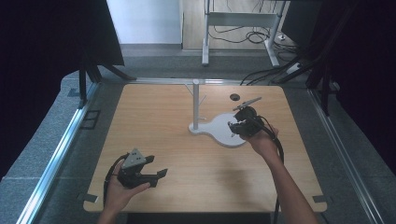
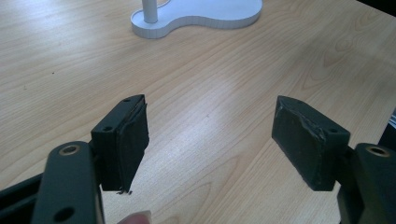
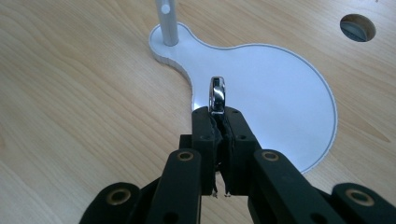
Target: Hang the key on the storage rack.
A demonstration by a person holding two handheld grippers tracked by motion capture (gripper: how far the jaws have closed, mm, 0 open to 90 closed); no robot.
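At frame centre, my right gripper (image 3: 218, 114) pinches a shiny silver metal ring (image 3: 217, 95) above the white keyhole-shaped stand base (image 3: 280, 93); my left gripper (image 2: 210, 140) is spread.

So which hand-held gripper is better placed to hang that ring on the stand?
Right. The right hand-held gripper is shut on the silver ring above the white stand, near its post. The left hand-held gripper is open, holds nothing and sits farther away.

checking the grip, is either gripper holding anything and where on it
The right gripper pinches a silver ring by its lower edge. The left gripper is open, holding nothing.
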